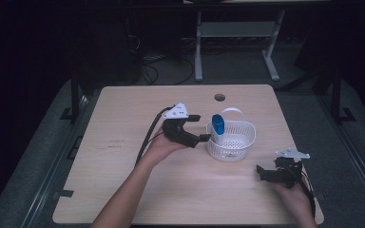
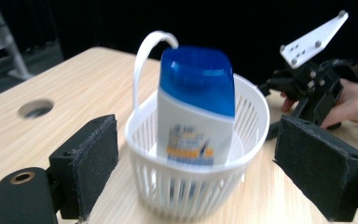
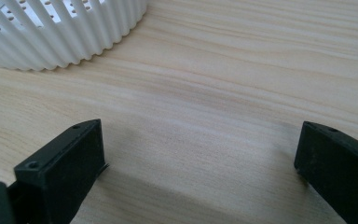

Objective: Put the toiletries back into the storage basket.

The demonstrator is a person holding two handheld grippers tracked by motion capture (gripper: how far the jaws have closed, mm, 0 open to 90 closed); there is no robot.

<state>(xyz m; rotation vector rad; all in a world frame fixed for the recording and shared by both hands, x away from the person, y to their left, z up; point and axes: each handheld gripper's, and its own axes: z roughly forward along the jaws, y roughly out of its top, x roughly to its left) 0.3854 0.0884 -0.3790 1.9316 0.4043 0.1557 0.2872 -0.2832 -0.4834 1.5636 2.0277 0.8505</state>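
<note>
Pale wooden bench (image 1: 123, 190): the spread-jawed, empty left tool (image 1: 204, 127) faces the upright bottle (image 1: 218, 124) in the basket (image 1: 247, 142) just right of it; the right tool (image 1: 259, 172), also released, rests farther off.

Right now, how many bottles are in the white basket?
1. A white bottle with a blue cap stands upright in the white basket, against its wall on the left gripper side. The basket floor beside it looks bare.

One basket (image 1: 231, 141), one bottle (image 1: 218, 124), two grippers (image 1: 200, 128).
</note>
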